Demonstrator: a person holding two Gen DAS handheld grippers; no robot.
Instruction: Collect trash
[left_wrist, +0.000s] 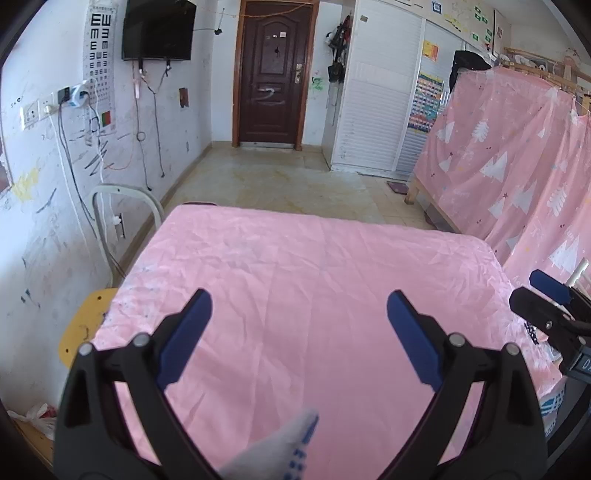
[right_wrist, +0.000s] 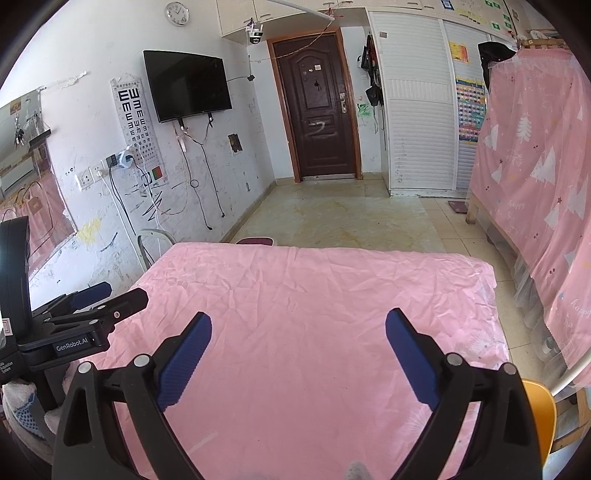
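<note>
Hovering side by side over the pink cloth (left_wrist: 295, 280), the left gripper (left_wrist: 299, 306) and right gripper (right_wrist: 298, 328) both hold their jaws wide apart and empty, seemingly readied to pick, though no trash shows between or ahead of either pair.

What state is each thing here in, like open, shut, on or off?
Left gripper: open, holding nothing, above the pink cloth.
Right gripper: open, holding nothing.
Pink tablecloth: spread flat, wrinkled, no trash visible on it.
Brown door: shut.
Wall TV: screen dark.
White louvred wardrobe doors: shut.
Pink curtain: drawn across the wooden frame.
Wall sockets: at least one plug in.
</note>
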